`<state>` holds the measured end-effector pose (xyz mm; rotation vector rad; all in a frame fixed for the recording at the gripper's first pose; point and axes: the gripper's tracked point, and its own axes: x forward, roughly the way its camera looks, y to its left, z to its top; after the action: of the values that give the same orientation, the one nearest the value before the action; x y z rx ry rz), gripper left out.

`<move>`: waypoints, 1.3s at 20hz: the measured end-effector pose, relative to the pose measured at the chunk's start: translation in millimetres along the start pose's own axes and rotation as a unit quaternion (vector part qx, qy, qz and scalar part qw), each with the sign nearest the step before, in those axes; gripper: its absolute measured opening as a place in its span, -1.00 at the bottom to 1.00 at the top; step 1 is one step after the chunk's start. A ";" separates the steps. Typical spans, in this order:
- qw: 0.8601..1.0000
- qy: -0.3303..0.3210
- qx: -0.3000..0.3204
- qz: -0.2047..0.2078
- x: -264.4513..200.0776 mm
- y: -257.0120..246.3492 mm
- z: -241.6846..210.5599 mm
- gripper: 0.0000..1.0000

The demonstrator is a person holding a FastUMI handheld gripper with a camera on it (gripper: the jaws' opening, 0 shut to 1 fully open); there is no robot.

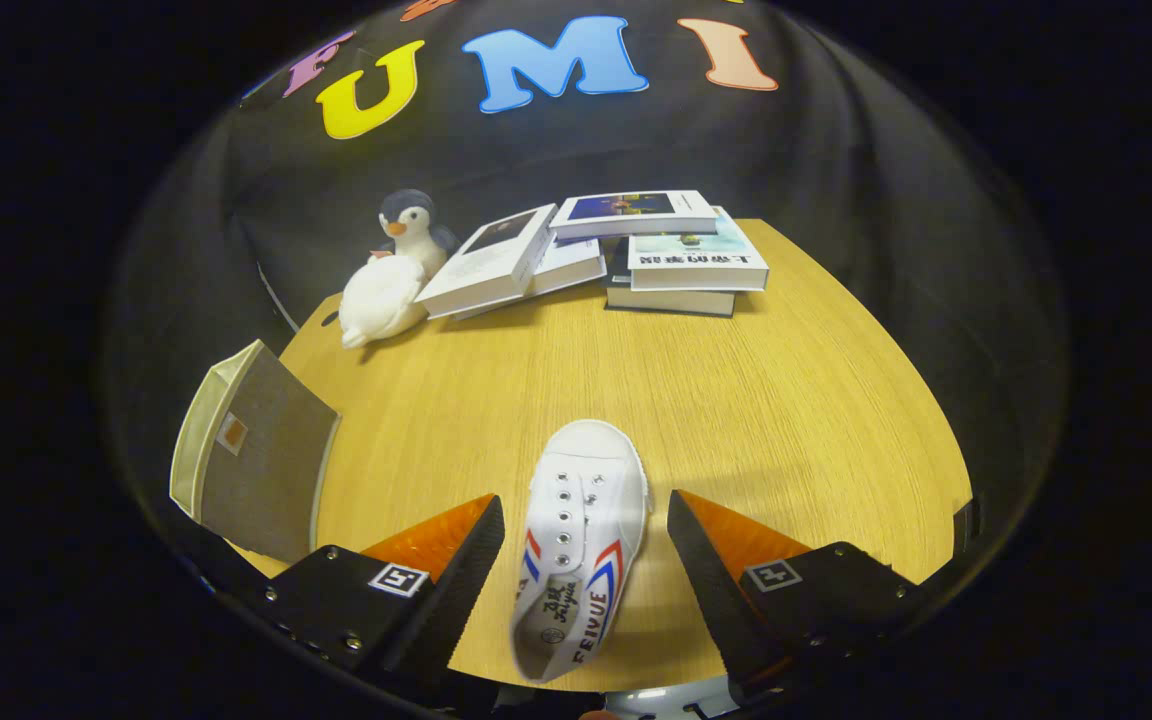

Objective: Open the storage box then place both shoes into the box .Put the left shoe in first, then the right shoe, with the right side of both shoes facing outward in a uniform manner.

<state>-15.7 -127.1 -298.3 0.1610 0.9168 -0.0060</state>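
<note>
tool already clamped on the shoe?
No. The tool is open, and the white shoe lies on the table between its fingers with a gap on each side.

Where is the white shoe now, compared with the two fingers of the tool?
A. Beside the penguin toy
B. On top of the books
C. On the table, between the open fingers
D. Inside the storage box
C: the shoe lies on the table between the open fingers of the tool, which do not touch it.
</note>
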 end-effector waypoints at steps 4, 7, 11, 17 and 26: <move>0.999 0.033 -0.005 -0.016 14.3 -15.6 -22.2 0.99; 0.997 0.061 -0.023 -0.031 20.6 -24.8 -39.4 0.99; 0.995 0.093 -0.023 -0.032 31.1 -24.2 -55.8 0.99; 0.994 0.110 -0.014 -0.002 32.7 -4.3 -56.0 0.49; 0.991 0.114 0.062 -0.024 36.8 -11.2 -56.4 -0.76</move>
<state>-38.6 -127.8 -362.6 0.2589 1.1490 -0.0919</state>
